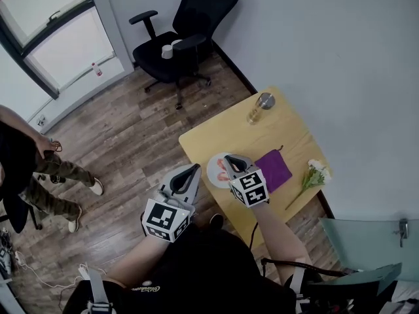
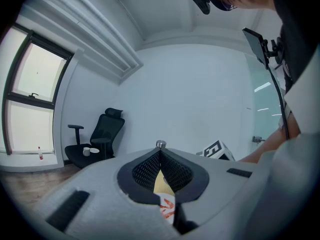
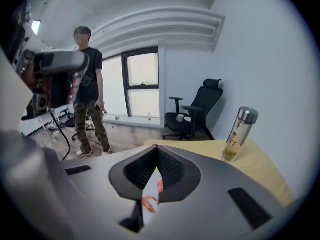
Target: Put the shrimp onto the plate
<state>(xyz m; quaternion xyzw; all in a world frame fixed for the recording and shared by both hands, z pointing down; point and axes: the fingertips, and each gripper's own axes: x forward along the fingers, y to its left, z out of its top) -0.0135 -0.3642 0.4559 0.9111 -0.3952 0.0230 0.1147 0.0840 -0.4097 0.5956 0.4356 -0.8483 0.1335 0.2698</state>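
Observation:
A white plate [image 1: 214, 171] sits near the left edge of the yellow table [image 1: 229, 133], with orange shrimp [image 1: 222, 173] lying on it. My right gripper [image 1: 230, 157] hovers over the plate, shut, with nothing between its jaws. In the right gripper view the gripper [image 3: 157, 148] has its tips together, and shrimp [image 3: 149, 202] show on the plate below. My left gripper [image 1: 194, 168] is shut too, just left of the plate at the table's edge. In the left gripper view the gripper [image 2: 160, 154] looks down at shrimp [image 2: 168, 207] through its closed jaws.
A purple cloth [image 1: 275, 169] lies right of the plate and a flower stem [image 1: 313, 175] beyond it. A glass bottle [image 1: 260, 108] stands at the table's far end. A black office chair [image 1: 186, 34] and a standing person [image 1: 39, 169] are on the wooden floor.

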